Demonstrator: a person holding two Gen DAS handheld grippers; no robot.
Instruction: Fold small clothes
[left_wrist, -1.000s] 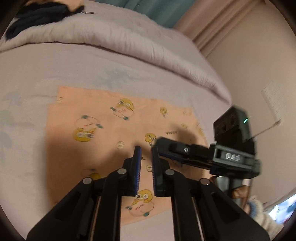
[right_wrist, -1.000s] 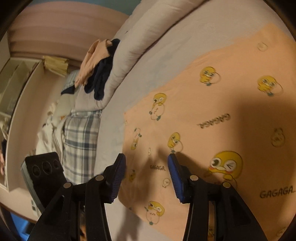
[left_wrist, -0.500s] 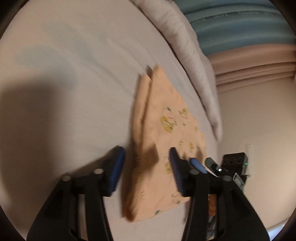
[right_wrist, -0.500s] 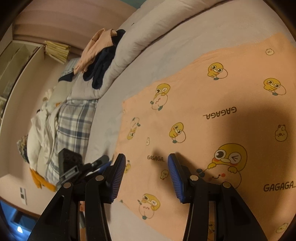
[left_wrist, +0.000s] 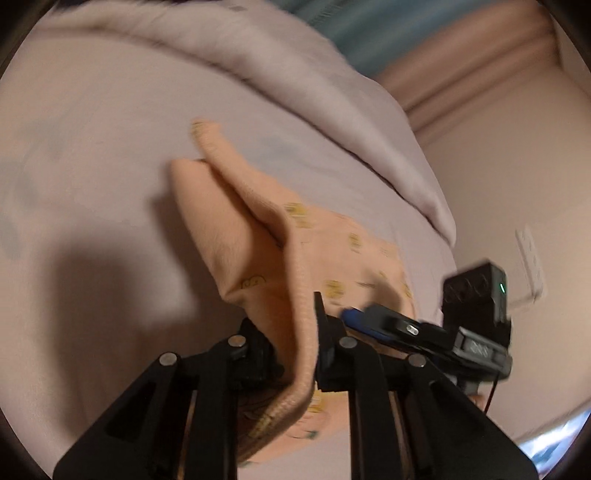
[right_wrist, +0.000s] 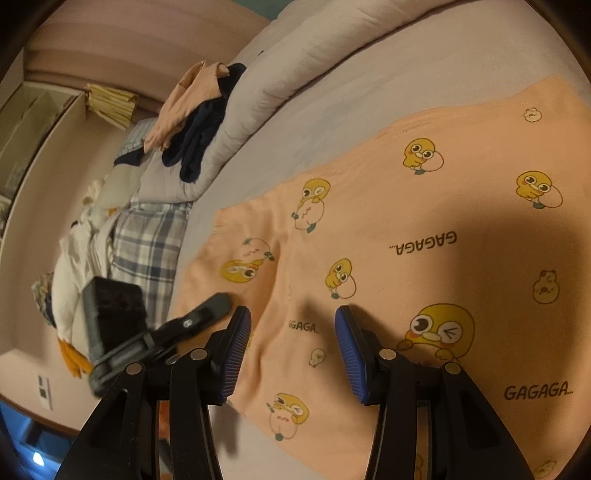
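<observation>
An orange garment (right_wrist: 424, 229) printed with yellow ducks and "GAGAGA" lies flat on the pale bed sheet (right_wrist: 369, 88). My left gripper (left_wrist: 295, 343) is shut on the garment's ribbed edge (left_wrist: 303, 295) and lifts it, so the cloth (left_wrist: 236, 221) rises in a fold off the sheet. My right gripper (right_wrist: 293, 354) is open just above the garment near its corner, holding nothing. The right gripper also shows in the left wrist view (left_wrist: 373, 321), and the left gripper shows in the right wrist view (right_wrist: 207, 314).
A rolled pale duvet (left_wrist: 314, 110) runs along the back of the bed. A pile of orange and navy clothes (right_wrist: 199, 114) sits on it, with a plaid cloth (right_wrist: 147, 243) and white bedding (right_wrist: 74, 280) beyond. A wall with a socket (left_wrist: 532, 262) stands close on the right.
My left gripper has closed on the garment's edge and raised it off the sheet. My right gripper has stayed open above the garment, drifting a little.
</observation>
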